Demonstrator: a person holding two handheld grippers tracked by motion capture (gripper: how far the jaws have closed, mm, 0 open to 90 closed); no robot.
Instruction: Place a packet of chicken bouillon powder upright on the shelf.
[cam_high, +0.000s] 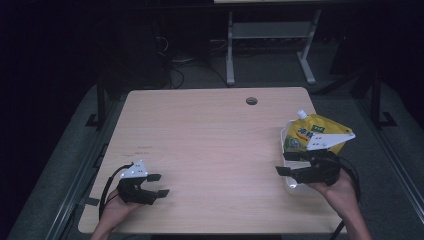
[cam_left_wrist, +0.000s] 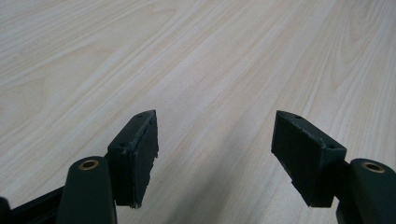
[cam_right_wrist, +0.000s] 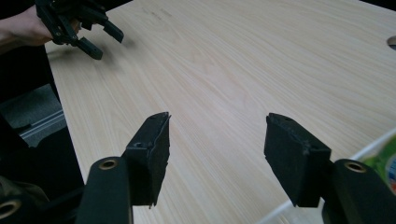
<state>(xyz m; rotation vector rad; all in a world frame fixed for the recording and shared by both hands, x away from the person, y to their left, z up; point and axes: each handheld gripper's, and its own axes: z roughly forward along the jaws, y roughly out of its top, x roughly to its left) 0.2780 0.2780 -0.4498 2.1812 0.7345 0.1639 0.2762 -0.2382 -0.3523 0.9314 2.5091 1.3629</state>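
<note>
A yellow spouted pouch (cam_high: 312, 135) stands tilted in a clear container (cam_high: 291, 183) at the table's right edge. My right gripper (cam_high: 283, 163) is just in front of the pouch and points left across the table. In the right gripper view its jaws (cam_right_wrist: 217, 140) are open over bare wood, with a green and yellow edge of the pouch (cam_right_wrist: 385, 161) at the far right. My left gripper (cam_high: 160, 184) rests near the front left corner, and its jaws (cam_left_wrist: 215, 140) are open with nothing between them. The right gripper view also catches the left gripper (cam_right_wrist: 105, 37) far off.
The light wooden table (cam_high: 215, 135) has a round cable hole (cam_high: 251, 101) near its back edge. Behind it are a dark floor, cables and a grey metal stand (cam_high: 270, 45). The table's left edge (cam_right_wrist: 65, 93) drops to the dark floor.
</note>
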